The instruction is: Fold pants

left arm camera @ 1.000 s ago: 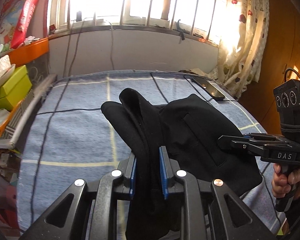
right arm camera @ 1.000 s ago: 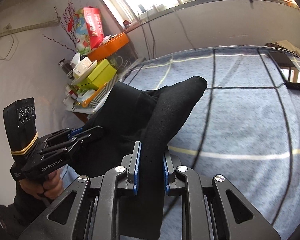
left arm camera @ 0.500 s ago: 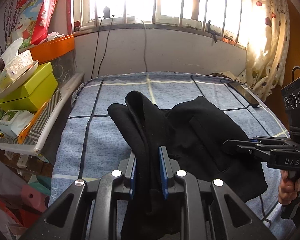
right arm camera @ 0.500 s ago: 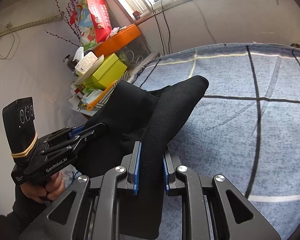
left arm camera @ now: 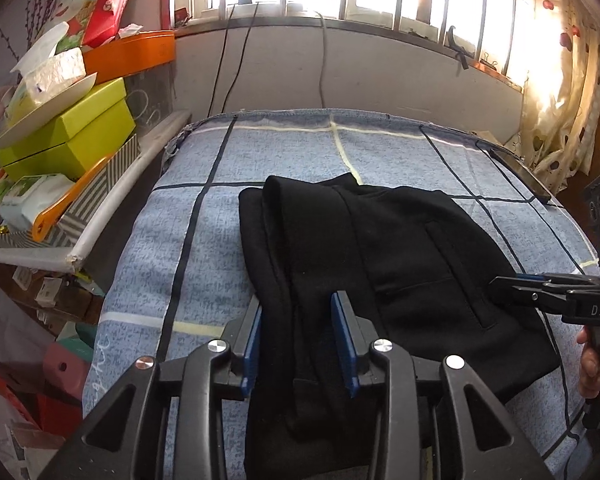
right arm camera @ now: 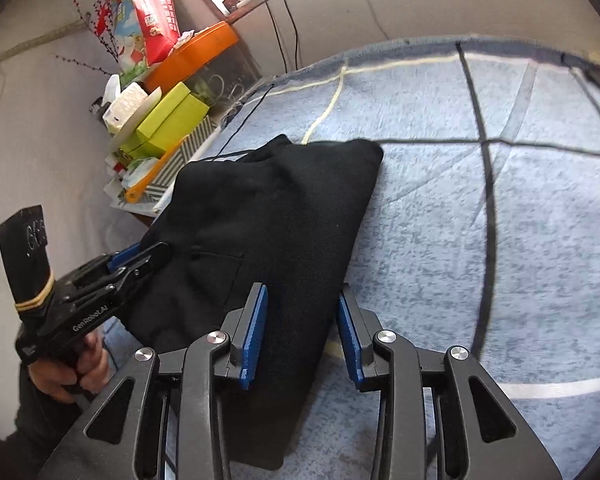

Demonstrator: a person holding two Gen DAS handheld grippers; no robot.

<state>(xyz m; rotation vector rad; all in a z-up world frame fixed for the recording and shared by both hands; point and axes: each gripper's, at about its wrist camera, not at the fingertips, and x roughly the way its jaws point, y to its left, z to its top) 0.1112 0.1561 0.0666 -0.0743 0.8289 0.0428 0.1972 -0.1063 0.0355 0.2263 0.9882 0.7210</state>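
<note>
- Since a second ago, the black pants have dropped from a raised fold to lie flat on the blue checked cover.
- Left gripper: jaws opening, fabric loose between the pads.
- Right gripper: jaws opening likewise, pants edge between them, unpinched.

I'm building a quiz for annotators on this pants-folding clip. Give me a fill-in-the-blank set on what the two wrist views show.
1. The folded pants are ____ in colour.
2. The pants lie on a ____ blanket crossed by dark and pale lines.
3. The pads of the left gripper and right gripper are ____ in colour; both pairs of jaws are opening with fabric between them.
4. On the cluttered shelf beside the bed sits a lime-green ____.

Missing words: black; blue; blue; box
</note>
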